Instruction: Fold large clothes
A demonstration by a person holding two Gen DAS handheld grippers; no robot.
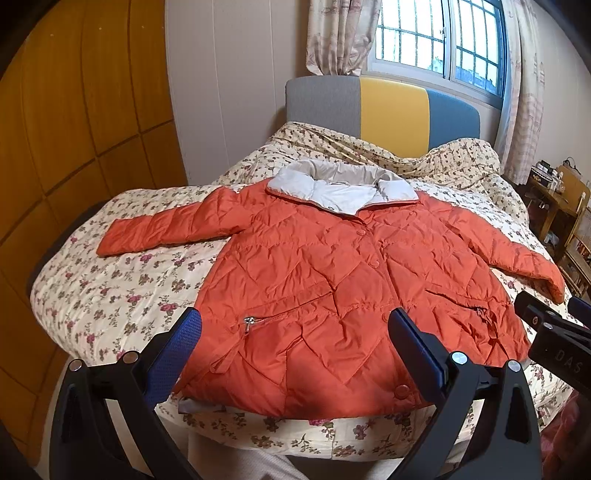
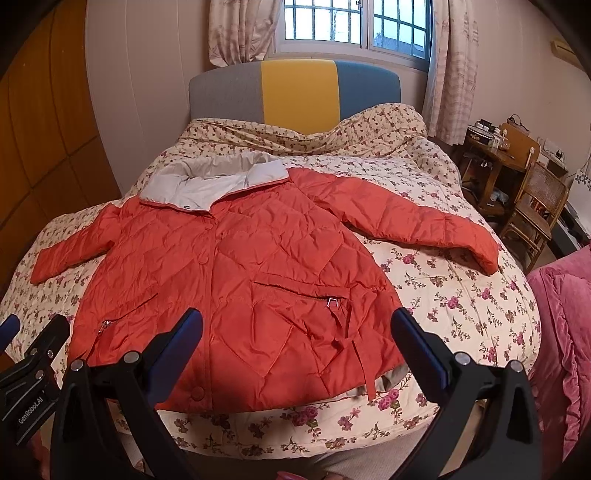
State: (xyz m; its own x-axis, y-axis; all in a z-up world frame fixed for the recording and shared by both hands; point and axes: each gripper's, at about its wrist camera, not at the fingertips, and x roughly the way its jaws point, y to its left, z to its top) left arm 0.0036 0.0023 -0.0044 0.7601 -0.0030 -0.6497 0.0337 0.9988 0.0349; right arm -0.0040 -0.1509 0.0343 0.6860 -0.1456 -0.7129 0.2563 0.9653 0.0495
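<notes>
An orange quilted jacket (image 1: 332, 280) lies spread flat, buttoned, sleeves out, on the floral bed (image 1: 110, 295); left tongs (image 1: 295, 332) and right tongs (image 2: 297, 332) hover above its hem, both spread apart, empty

A home bedroom, lived in.

A bed (image 2: 461, 295) with a floral quilt and a grey, yellow and blue headboard (image 2: 295, 90) stands under a barred window (image 2: 354, 22) with patterned curtains (image 2: 448, 66); wooden wardrobe doors (image 1: 74, 129) line 1 wall, and what looks like a cluttered wooden desk (image 2: 495, 155) with a cane chair (image 2: 535, 206) stands beside.
</notes>
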